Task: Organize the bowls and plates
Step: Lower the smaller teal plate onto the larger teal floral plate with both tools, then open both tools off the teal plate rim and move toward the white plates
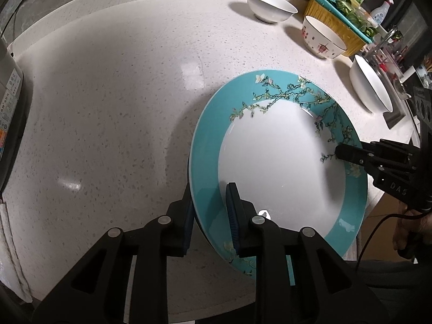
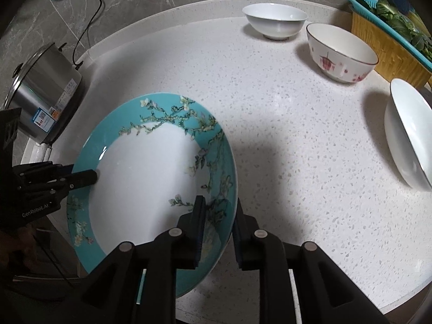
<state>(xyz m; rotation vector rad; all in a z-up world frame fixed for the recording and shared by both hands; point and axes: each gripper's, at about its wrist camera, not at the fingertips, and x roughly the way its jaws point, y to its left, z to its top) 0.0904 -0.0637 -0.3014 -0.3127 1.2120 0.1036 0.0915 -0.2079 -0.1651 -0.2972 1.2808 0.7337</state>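
Observation:
A teal-rimmed plate (image 1: 270,162) (image 2: 145,175) with a blossom-branch pattern and a white centre sits low at the counter's front edge, partly beyond it. My left gripper (image 1: 209,189) straddles its left rim, one finger outside and one on the inner face. A small gap shows at the pads, so it reads as open. My right gripper (image 2: 219,201) straddles the opposite rim the same way, also slightly open. Each gripper shows in the other's view, the right one (image 1: 343,154) and the left one (image 2: 81,178). Whether the plate rests on the counter I cannot tell.
A plain white bowl (image 2: 275,19), a red-patterned bowl (image 2: 341,51) and a wide white bowl (image 2: 407,135) stand along the back right. Behind them is a yellow-and-teal basket (image 2: 391,46) of greens. A steel cooker (image 2: 43,91) stands at the left, with its cord running to the wall.

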